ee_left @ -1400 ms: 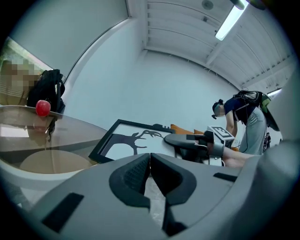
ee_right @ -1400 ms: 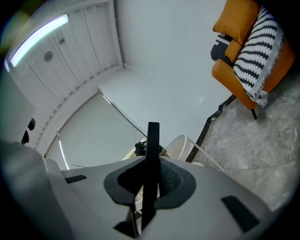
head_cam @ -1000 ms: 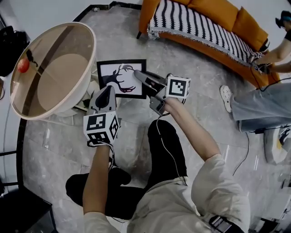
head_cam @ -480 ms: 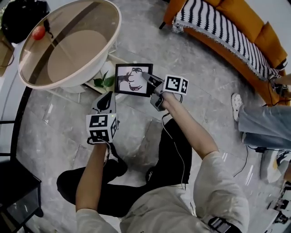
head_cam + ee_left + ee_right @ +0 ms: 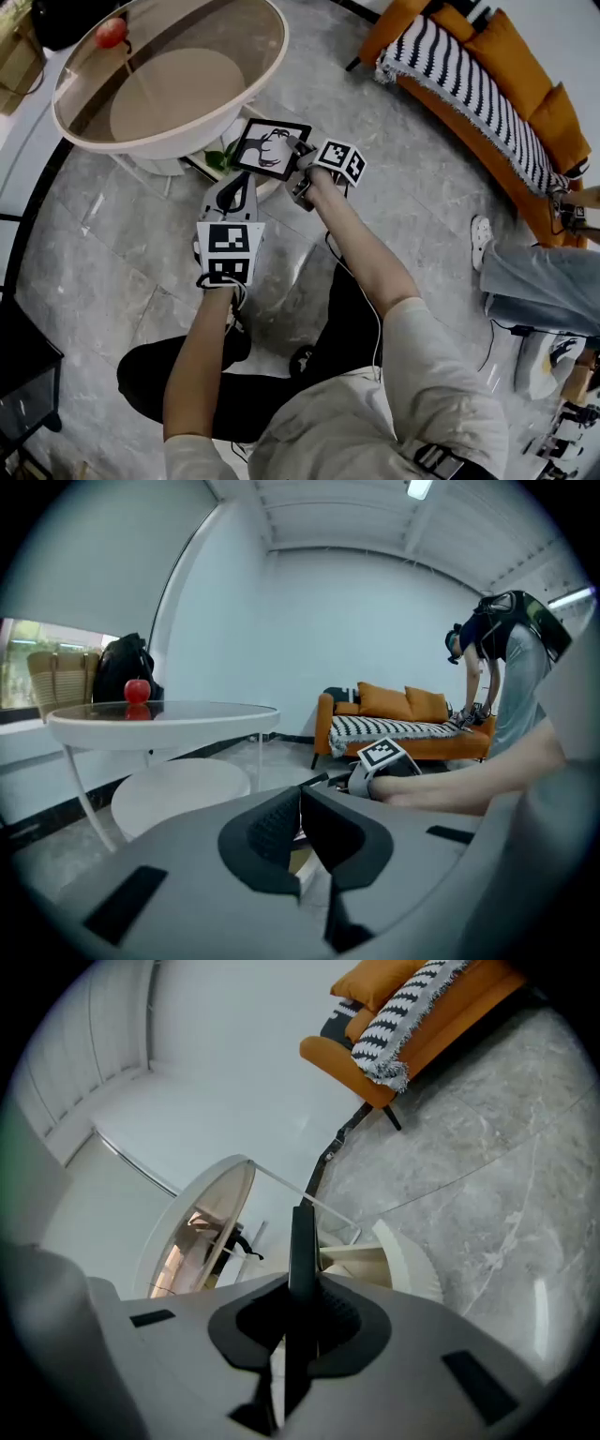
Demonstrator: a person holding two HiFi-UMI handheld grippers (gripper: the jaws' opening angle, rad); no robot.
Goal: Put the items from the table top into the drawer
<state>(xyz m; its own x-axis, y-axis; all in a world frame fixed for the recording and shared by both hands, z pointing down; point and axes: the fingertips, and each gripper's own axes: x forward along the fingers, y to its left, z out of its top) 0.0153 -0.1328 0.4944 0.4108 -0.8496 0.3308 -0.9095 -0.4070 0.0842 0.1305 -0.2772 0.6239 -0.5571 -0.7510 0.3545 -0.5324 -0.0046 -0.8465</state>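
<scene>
A kneeling person is holding a black frame [image 5: 268, 148] in the right gripper [image 5: 296, 150], just beside the rim of the round table [image 5: 178, 145]. The jaws are standing narrow and clamping the frame's edge; the right gripper view is showing it edge-on between the pads. The frame is hanging clear of the tabletop, above what looks like a white open drawer [image 5: 199, 165] under the table, where green leaves [image 5: 221, 157] are already showing. The left gripper [image 5: 238, 182] is hovering near the frame with its jaws together and nothing between them, pointing toward the same low spot.

An apple [image 5: 111, 32] is sitting at the far side of the tabletop, well apart from both grippers.

The step in hand appears to be the carry from table to drawer: the frame is off the top but not yet resting on anything. The next move is likely calling for the frame to be tipped flat or slid in past the table's rim, low enough to settle before the right jaws are opened. The leaves are taking up part of the space, so the frame may need placing beside or over them. By that reading, the apple is the item left to fetch, a reach across the table.
</scene>
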